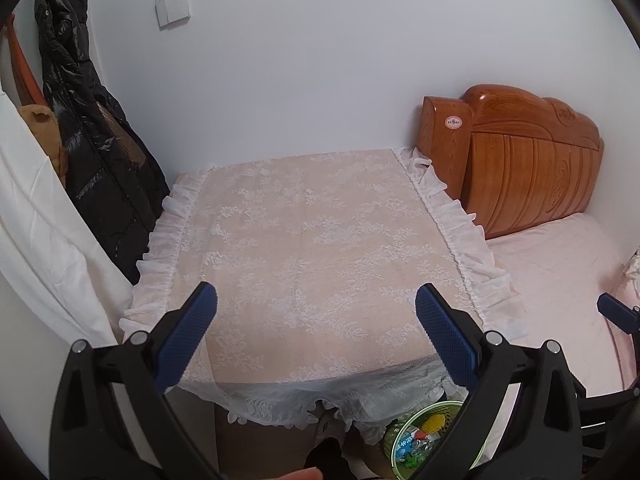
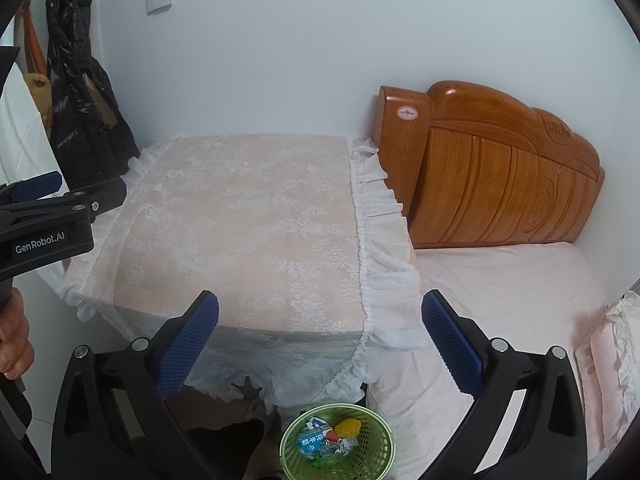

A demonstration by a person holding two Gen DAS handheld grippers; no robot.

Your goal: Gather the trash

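A green mesh trash basket (image 2: 372,446) stands on the floor below the table's front edge. It holds a blue packet (image 2: 313,443), a yellow piece (image 2: 347,427) and crumpled wrappers. It also shows in the left wrist view (image 1: 448,408), partly behind my finger. My left gripper (image 1: 316,320) is open and empty above the lace-covered table (image 1: 304,232). My right gripper (image 2: 320,324) is open and empty over the table's front right corner. The left gripper's body (image 2: 48,216) shows at the left in the right wrist view.
A white lace cloth with ruffled edges covers the table (image 2: 240,216). A wooden headboard (image 2: 492,176) and a pink bed (image 2: 500,292) lie to the right. A black coat (image 1: 88,120) hangs at the left against the white wall.
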